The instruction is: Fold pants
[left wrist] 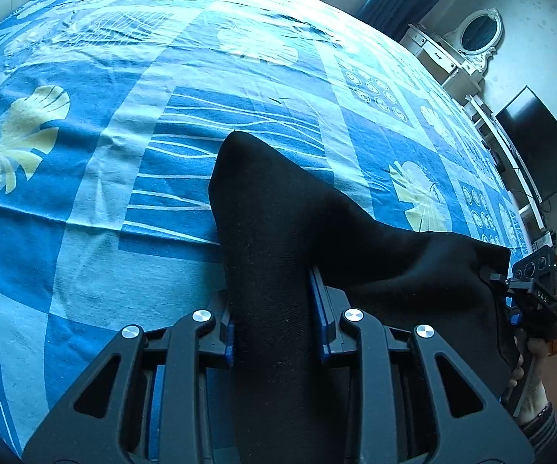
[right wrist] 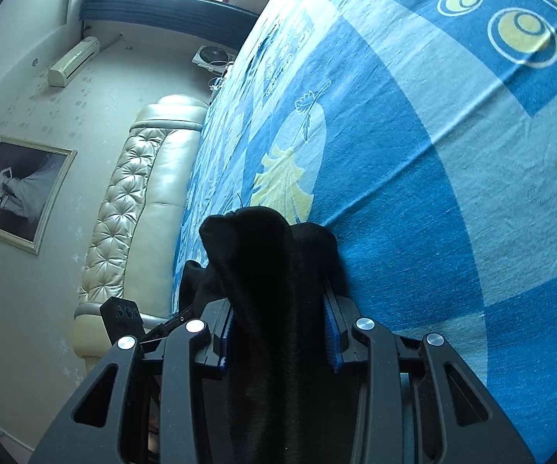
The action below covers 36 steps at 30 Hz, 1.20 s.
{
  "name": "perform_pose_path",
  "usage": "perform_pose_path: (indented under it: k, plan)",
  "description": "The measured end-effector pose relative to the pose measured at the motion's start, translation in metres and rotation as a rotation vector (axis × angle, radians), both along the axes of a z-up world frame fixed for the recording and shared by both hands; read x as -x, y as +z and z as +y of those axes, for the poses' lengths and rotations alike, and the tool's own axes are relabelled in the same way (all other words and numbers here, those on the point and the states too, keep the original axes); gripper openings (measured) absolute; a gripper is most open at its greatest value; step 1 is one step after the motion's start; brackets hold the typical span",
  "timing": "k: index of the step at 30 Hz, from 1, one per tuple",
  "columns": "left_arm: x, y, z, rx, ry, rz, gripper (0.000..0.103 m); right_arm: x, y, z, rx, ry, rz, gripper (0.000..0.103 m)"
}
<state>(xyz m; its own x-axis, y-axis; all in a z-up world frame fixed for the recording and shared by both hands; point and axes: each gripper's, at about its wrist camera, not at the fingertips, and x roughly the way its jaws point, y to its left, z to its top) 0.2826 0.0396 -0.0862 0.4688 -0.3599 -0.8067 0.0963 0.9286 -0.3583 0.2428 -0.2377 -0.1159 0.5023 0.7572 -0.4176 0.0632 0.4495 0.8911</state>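
Note:
Black pants point(left wrist: 278, 232) hang bunched over a bed with a blue patterned sheet point(left wrist: 123, 116). My left gripper point(left wrist: 276, 309) is shut on a thick fold of the black cloth, which fills the gap between its blue pads and rises past them. From there the cloth stretches right to my right gripper point(left wrist: 525, 294), held by a hand at the picture's edge. In the right wrist view the right gripper point(right wrist: 278, 317) is shut on another bunch of the pants point(right wrist: 266, 263), which hides its fingertips. The left gripper point(right wrist: 123, 317) shows low on the left there.
The bed sheet point(right wrist: 433, 193) fills most of both views. A padded cream headboard point(right wrist: 139, 193), a framed picture point(right wrist: 19, 189) and a window lie beyond it. A white dresser with an oval mirror point(left wrist: 479, 34) and a dark screen point(left wrist: 537, 143) stand along the right wall.

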Motion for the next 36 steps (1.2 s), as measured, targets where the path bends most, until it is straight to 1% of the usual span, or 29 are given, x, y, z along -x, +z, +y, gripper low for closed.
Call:
perform_pose_path:
  k: [8, 10, 12, 13, 15, 16, 17, 18, 21, 23, 25, 26, 29, 32, 36]
  plan:
    - [0.000, -0.002, 0.002, 0.012, 0.003, 0.002, 0.031, -0.001, 0.005, 0.003, -0.002, -0.007, 0.004, 0.037]
    - [-0.001, -0.001, 0.002, 0.017, -0.006, 0.008, 0.035, -0.002, 0.006, 0.003, -0.016, -0.008, 0.012, 0.038]
    - [0.001, 0.002, 0.008, 0.041, 0.001, 0.009, 0.046, -0.002, 0.008, 0.001, -0.038, -0.011, 0.022, 0.045]
    - [0.004, 0.004, 0.010, 0.051, 0.005, 0.003, 0.049, 0.000, 0.010, 0.000, -0.043, -0.016, 0.024, 0.050]
    - [0.013, 0.011, 0.018, 0.076, 0.009, -0.018, 0.060, 0.009, 0.018, -0.008, -0.055, -0.042, 0.018, 0.065]
    - [0.018, 0.014, 0.022, 0.081, 0.016, -0.026, 0.065, 0.014, 0.022, -0.013, -0.057, -0.060, 0.014, 0.067]
    - [0.025, 0.018, 0.029, 0.096, 0.028, -0.035, 0.076, 0.019, 0.025, -0.018, -0.057, -0.077, 0.014, 0.070]
    - [0.033, 0.020, 0.035, 0.124, 0.035, -0.041, 0.080, 0.026, 0.028, -0.026, -0.058, -0.095, 0.015, 0.071]
    - [0.060, 0.021, 0.056, 0.244, 0.056, -0.019, 0.084, 0.049, 0.033, -0.042, -0.040, -0.117, 0.033, 0.073]
    - [0.079, 0.018, 0.062, 0.278, 0.069, -0.002, 0.085, 0.064, 0.034, -0.047, -0.041, -0.113, 0.034, 0.073]
    - [0.099, 0.013, 0.062, 0.299, 0.063, 0.013, 0.086, 0.081, 0.032, -0.046, -0.035, -0.097, 0.050, 0.073]
    - [0.110, 0.009, 0.060, 0.307, 0.059, 0.032, 0.086, 0.087, 0.031, -0.044, -0.036, -0.089, 0.052, 0.073]
    - [0.129, 0.000, 0.052, 0.340, 0.048, 0.070, 0.086, 0.101, 0.027, -0.034, -0.037, -0.061, 0.060, 0.073]
    - [0.138, -0.008, 0.044, 0.380, 0.050, 0.093, 0.086, 0.102, 0.025, -0.023, -0.034, -0.040, 0.060, 0.073]
    - [0.138, -0.011, 0.035, 0.379, 0.061, 0.091, 0.085, 0.096, 0.026, -0.009, 0.039, -0.016, 0.062, 0.074]
